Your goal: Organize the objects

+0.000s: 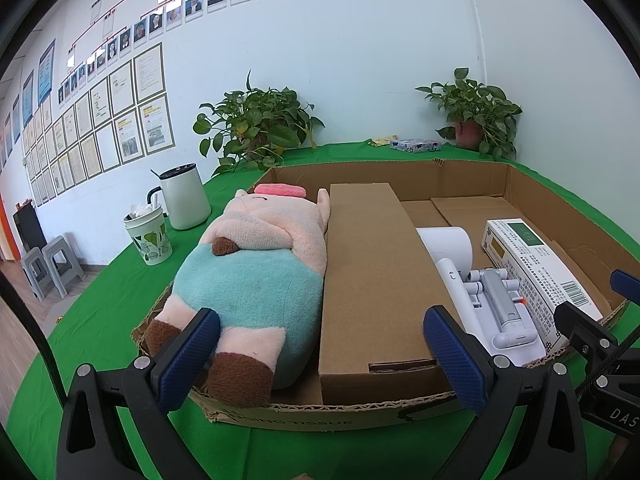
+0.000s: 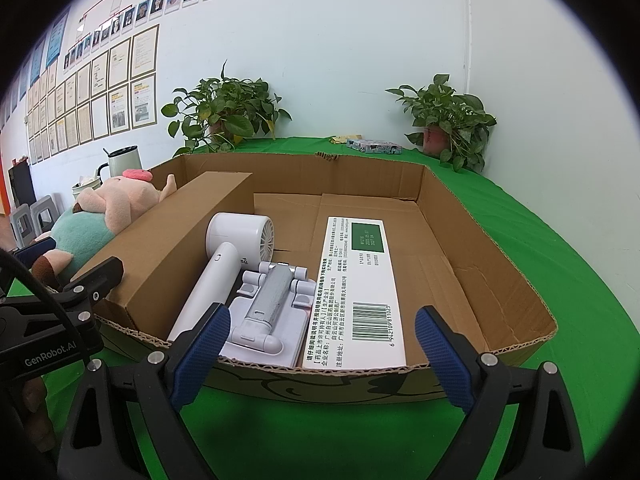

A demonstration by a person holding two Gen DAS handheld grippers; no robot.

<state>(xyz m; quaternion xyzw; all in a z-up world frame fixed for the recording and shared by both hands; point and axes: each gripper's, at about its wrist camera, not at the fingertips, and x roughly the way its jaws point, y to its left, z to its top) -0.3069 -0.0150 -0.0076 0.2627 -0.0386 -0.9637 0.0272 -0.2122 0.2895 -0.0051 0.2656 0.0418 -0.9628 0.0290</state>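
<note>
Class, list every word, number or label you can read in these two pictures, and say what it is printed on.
"GenRobot.AI": left gripper body.
"6 942109 811023": barcode on the white medicine box.
"DAS": right gripper body, cut off.
"...ING TISSUE": cardboard tray front wall.
Medicine box small print, wall notices: too small.

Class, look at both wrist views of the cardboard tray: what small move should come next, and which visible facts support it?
Probably ease the left hand-held gripper forward and left to nudge the plush pig deeper into the cardboard tray. Its brown feet overhang the tray's near edge, while the long brown box, hair dryer, phone stand and white medicine box lie inside. Both grippers are open and empty.
</note>
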